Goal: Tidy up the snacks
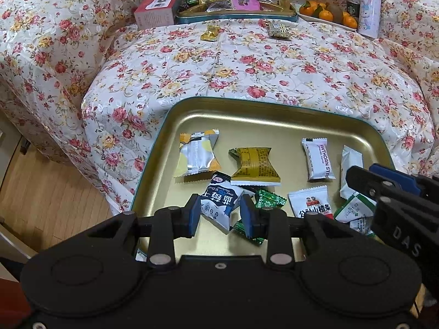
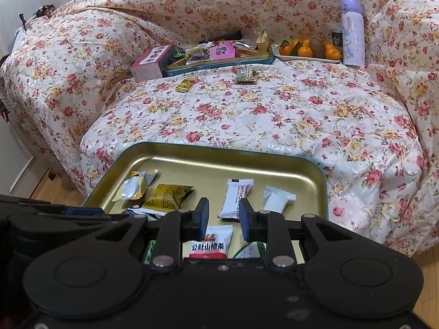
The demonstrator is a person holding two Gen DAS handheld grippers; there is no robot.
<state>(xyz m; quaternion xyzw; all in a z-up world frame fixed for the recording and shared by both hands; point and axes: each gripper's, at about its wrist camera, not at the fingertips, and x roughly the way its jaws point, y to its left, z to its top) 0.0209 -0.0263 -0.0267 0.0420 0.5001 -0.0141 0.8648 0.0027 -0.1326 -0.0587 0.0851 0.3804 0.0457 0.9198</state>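
Work surface: a gold tray [image 1: 274, 118] with a teal rim sits at the near edge of the floral cloth [image 1: 247, 65]; a second, fuller tin [image 1: 236, 16] stands at the far side.
Sorted so far: several wrapped snacks lie flat in the gold tray, mostly apart, bunched only at the near edge.
Still loose: a gold candy [image 1: 210, 33] and a patterned candy [image 1: 278, 30] lie on the cloth just in front of the far tin.
Left gripper [image 1: 219, 213]: jaws part-spread over the tray, straddling a dark blue-and-white packet [image 1: 219, 205]; the pads appear not to press on it, though the packet's edges are hidden behind them.
Right gripper [image 2: 222, 216]: jaws drawn in as far as they go with nothing between them, hovering above the red-and-white packet [image 2: 210, 242].
Step in hand, as judged: placing done, both tools ready to leave the tray for the loose candies.
Method: lift each tool straight up before travelling, so that no pad drags a wrapper along.
Method: take one candy per tool, gripping across the body rather than the crimped tail.
Risk: wrappers are slick and light; a shallow pinch may let one slip.
Placement: set new pieces in the bare far half of the tray.
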